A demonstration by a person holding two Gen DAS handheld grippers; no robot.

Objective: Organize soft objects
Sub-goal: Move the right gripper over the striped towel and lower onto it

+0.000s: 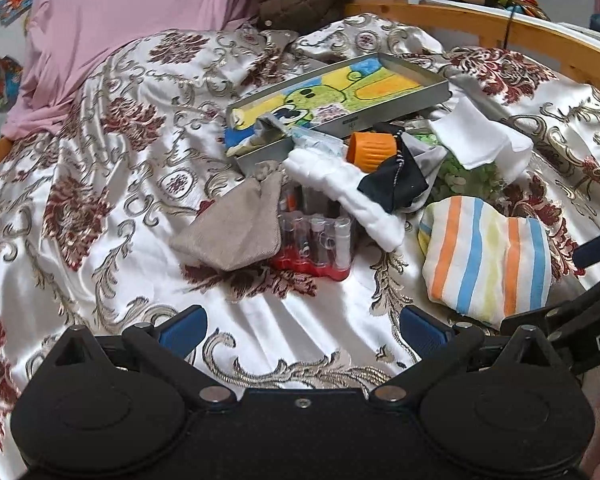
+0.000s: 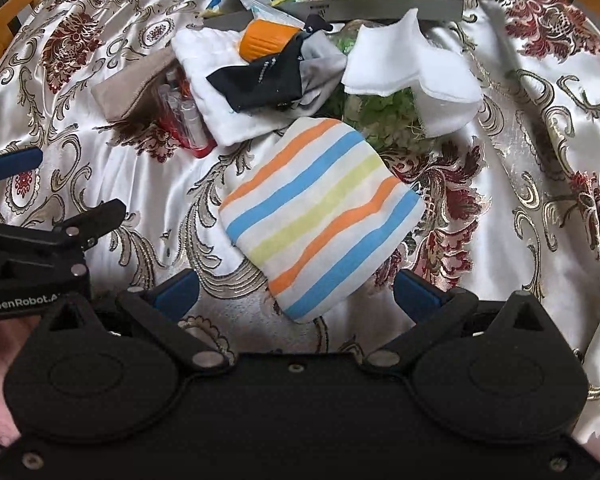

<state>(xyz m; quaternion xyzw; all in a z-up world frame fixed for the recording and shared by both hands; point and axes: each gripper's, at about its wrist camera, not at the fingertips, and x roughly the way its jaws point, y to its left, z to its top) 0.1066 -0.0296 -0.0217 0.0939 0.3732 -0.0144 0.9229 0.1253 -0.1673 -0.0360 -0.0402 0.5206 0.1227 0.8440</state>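
Both hand-held grippers, left and right, wide open, empty. Risk: grabbing striped cloth pinches slippery bedspread, dragging pile.

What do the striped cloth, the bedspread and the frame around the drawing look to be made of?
Striped cloth: soft woven cotton, matte, slightly nubby weave, probably a small towel. Bedspread: satin-like brocade, glossy highlights along its folds, raised gold and red pattern. Frame: looks like brushed grey metal, flat straight sides, dull sheen; painted plastic is possible.

Vial rack half under beige cloth; green leafy item mostly buried; tray top cropped.
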